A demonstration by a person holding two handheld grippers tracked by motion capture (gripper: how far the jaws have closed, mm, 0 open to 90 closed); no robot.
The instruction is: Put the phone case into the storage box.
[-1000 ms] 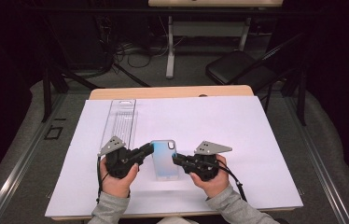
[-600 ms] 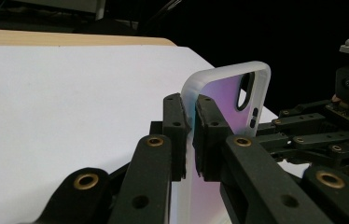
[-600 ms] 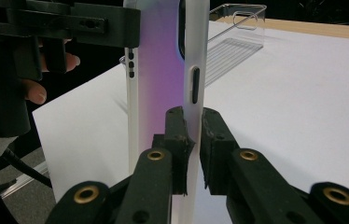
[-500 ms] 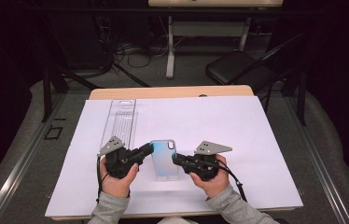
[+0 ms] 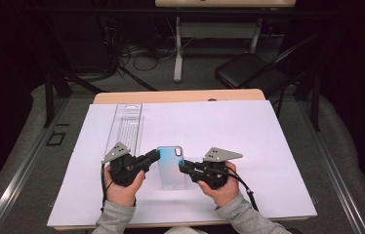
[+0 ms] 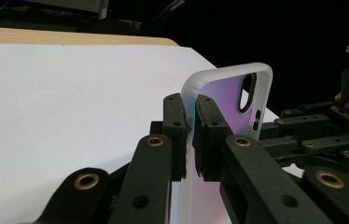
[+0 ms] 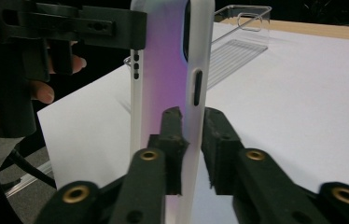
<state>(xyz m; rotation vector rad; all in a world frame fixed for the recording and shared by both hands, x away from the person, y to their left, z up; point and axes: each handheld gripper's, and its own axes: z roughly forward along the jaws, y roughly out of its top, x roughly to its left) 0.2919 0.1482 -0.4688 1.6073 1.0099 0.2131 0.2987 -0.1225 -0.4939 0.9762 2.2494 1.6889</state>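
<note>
Two grippers: one in each of the person's hands, meeting at a phone case from either side, near the front middle of the surface.
Phone case [image 5: 171, 167]: translucent white rim, back shading from blue to pink-violet, with a camera cut-out near its far end; held between the two grippers over the white sheet [image 5: 249, 131] that covers the surface.
Left gripper [image 6: 190, 126]: jaws nearly together, clamped on the case's left edge; in the left gripper view the pads press on the rim from both sides.
Right gripper [image 7: 192, 140]: jaws astride the case's right edge and have just been opening; in the right gripper view the left pad touches the rim, while a narrow gap shows beside the right pad.
Case in the gripper views: it stands edge-on and upright in the right gripper view, with side button slots on the rim.
Clear tray [image 5: 124, 127]: long, transparent and ribbed, lying on the sheet beyond the left gripper, apart from the case.
Hands: grey sleeves come in from the near edge; each hand wraps its gripper's body.
</note>
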